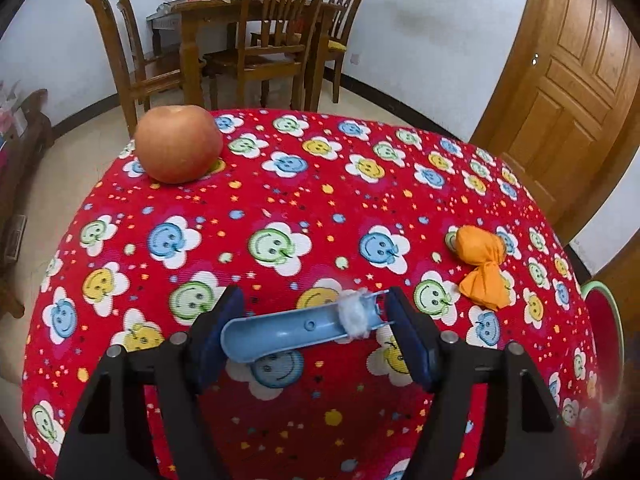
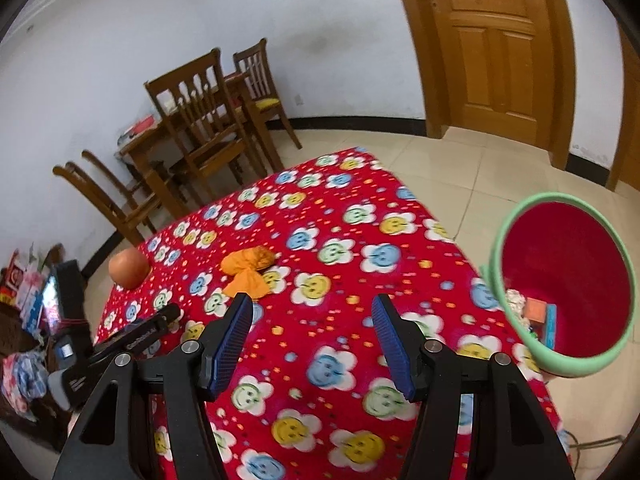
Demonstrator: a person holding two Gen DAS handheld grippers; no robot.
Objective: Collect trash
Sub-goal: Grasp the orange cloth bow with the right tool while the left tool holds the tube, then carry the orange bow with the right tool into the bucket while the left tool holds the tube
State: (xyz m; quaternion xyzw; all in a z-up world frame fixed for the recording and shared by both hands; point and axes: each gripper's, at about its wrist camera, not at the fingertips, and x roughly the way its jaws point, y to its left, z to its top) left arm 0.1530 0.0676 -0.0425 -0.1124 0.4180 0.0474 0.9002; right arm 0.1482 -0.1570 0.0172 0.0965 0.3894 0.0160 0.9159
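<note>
Left gripper point(image 1: 312, 330): we note its jaws apart around a blue razor point(image 1: 296, 330). Right gripper point(image 2: 312, 344): spread, empty. Orange wrapper point(image 1: 482, 266) far right; apple point(image 1: 178, 144) far left.

Apple point(image 1: 178, 143) on red smiley tablecloth point(image 1: 320, 200); wooden chairs point(image 1: 276, 36)

Green-rimmed bin point(image 1: 604, 320) cut off at the surface's right edge in the left wrist view, its contents point(image 2: 536, 316) blurred and too small to name in the right wrist view, other tongs point(image 2: 132, 340) partly cut off by the surface's left edge, clutter point(image 2: 24, 292) beyond too blurred to identify
</note>
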